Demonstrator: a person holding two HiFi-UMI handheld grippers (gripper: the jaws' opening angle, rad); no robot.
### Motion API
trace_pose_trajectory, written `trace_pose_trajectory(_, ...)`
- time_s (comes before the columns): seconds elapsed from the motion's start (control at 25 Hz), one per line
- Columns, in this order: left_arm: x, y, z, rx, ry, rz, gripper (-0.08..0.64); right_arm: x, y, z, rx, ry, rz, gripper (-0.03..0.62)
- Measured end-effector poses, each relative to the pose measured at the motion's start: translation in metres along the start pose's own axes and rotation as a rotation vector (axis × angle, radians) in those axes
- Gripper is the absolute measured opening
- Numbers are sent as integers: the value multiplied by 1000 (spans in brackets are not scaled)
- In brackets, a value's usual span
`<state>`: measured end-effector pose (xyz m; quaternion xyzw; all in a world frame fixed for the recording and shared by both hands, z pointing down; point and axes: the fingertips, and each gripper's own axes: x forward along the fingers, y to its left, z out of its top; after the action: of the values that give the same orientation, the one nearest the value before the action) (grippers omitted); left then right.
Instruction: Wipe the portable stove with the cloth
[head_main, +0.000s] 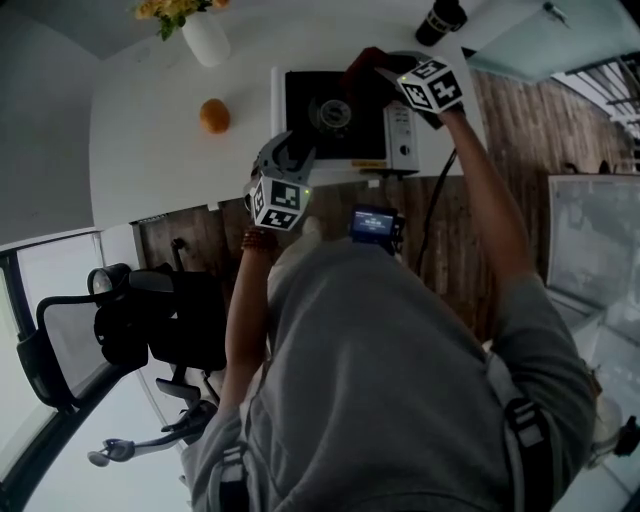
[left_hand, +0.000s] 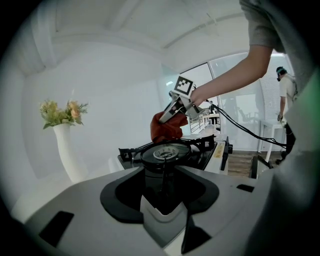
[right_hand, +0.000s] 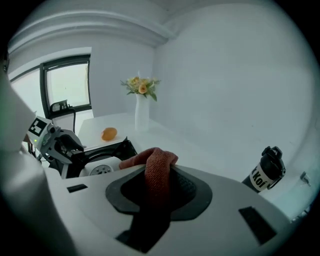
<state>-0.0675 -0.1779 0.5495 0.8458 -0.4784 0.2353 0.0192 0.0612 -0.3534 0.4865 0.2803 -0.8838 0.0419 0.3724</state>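
Up close, the right gripper (right_hand: 159, 192) is clamped on the rust-red cloth (right_hand: 158, 162). A woven fold bulges up between its jaws, and the rest trails down and back toward the handle. Just below and left of those jaws lies the portable stove (right_hand: 107, 157), black-topped with a round burner. Facing the right gripper across the stove is the left gripper (right_hand: 75, 159). Its own view shows its jaws drawn together to a thin dark seam. The tips sit at the stove's near rim, though whether they pinch any part of it I cannot tell from this angle. Straight ahead of the left gripper's tips is the burner (left_hand: 165, 151), ringed by black pan supports. Beyond the burner the cloth hangs bunched from the right gripper over the stove's far side, seemingly reaching the top there. In the head view the cloth is a dark wad at the far right corner of the stove, beside the right gripper's marker cube (head_main: 432, 85) and above the white control panel (head_main: 403, 130). Farther out from the right gripper, past the stove, an orange (right_hand: 109, 133) rests on the white table (head_main: 150, 150). Farther again stands a white vase (right_hand: 142, 116) of yellow flowers (right_hand: 141, 86). A black bottle with a white label (right_hand: 265, 172) stands well off to the right of the right gripper's jaws.
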Motion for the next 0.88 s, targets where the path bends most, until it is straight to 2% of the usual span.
trace_pose_trajectory(0.08,-1,-1,0,1,-2,-15,202,19,-1,-2,-17,52,-1,112)
trace_pose_trajectory(0.2,-2,-5,1,6,-8,-32,204,40,3,-9,-90,170,2,110)
trace_pose_trajectory(0.4,-2,-7,1,-3,-15,-48,216,63,20,-17,-181,371,94,109)
trace_pose_trajectory(0.52,-2,-8,2,-13,-24,-61,225,76,35,-17,-243,447,124,106)
trace_pose_trajectory(0.6,-2,-8,2,-17,-28,-68,227,82,43,-13,-269,466,131,104)
trace_pose_trajectory(0.88,-2,-7,0,-20,-40,-67,227,100,64,7,-226,420,151,104)
